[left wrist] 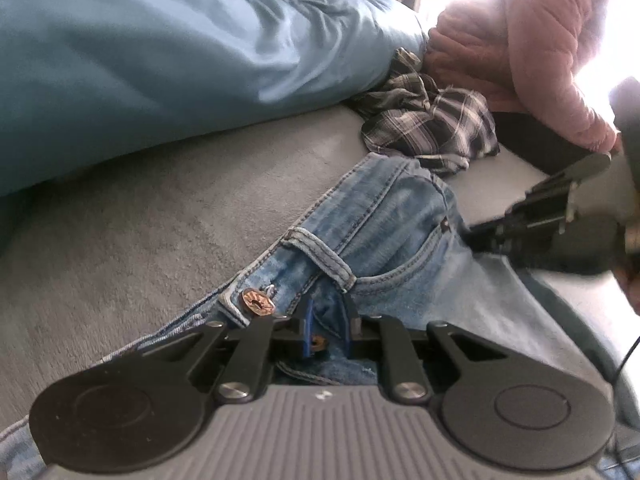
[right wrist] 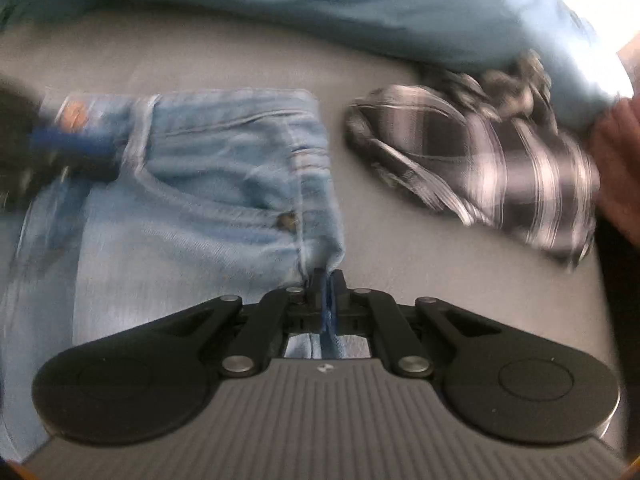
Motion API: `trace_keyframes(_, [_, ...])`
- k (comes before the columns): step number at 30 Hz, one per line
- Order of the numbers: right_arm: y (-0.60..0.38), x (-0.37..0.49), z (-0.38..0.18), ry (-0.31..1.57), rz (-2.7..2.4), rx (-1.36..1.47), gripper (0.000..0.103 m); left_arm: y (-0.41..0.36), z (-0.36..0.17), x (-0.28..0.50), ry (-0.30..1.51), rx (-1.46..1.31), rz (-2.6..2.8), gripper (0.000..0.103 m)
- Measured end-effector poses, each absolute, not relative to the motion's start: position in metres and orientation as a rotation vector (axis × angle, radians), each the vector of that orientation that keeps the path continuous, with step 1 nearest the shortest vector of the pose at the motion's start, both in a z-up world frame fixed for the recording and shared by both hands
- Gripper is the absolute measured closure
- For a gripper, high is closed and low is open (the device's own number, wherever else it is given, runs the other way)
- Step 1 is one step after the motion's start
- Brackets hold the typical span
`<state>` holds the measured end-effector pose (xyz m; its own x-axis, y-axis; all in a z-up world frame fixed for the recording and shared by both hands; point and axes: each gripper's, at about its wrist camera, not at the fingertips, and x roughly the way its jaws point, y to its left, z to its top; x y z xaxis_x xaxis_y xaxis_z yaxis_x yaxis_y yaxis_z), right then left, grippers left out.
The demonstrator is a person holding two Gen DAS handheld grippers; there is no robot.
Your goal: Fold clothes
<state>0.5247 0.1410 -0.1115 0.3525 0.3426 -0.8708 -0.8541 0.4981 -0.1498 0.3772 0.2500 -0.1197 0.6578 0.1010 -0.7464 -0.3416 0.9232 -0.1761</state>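
Note:
Light blue jeans (left wrist: 392, 216) lie on a grey sheet (left wrist: 140, 220), waistband up, with a copper button (left wrist: 257, 300) and a belt loop showing. My left gripper (left wrist: 329, 320) is shut on the waistband by the fly, with thick denim bunched between its blue pads. In the right wrist view it appears blurred at the left edge (right wrist: 72, 148). My right gripper (right wrist: 325, 284) is shut on the jeans' (right wrist: 208, 168) side seam at the other waist corner, jaws almost together. Seen from the left wrist, the right gripper (left wrist: 476, 236) reaches in from the right.
A crumpled dark plaid shirt (left wrist: 436, 124) (right wrist: 492, 168) lies just beyond the jeans. A big blue pillow (left wrist: 160, 48) (right wrist: 360, 0) runs along the far side. A person in a pink padded jacket (left wrist: 552, 40) is at the right. Bare grey sheet (right wrist: 400, 260) lies between jeans and shirt.

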Motion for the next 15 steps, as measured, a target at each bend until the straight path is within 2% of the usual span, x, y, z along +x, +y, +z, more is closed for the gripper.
trace_keyframes(2, [0.123,0.549,-0.102,0.946,0.826,-0.485,0.096,0.248,-0.119,0.378,0.823,-0.296,0.254,0.087])
trace_keyframes(6, [0.064,0.598,-0.083,0.986,0.694,-0.124,0.095,0.24,-0.119,0.38,0.828,-0.219,0.246,0.087])
trace_keyframes(9, [0.01,0.603,-0.061,0.944,0.672,0.077,0.092,0.236,-0.118,0.382,0.838,-0.179,0.247,0.087])
trace_keyframes(12, [-0.046,0.587,-0.037,0.916,0.65,0.187,0.091,0.236,-0.116,0.385,0.852,-0.205,0.27,0.087])
trace_keyframes(15, [-0.103,0.549,-0.021,0.904,0.563,0.172,0.087,0.231,-0.115,0.387,0.858,-0.195,0.301,0.086])
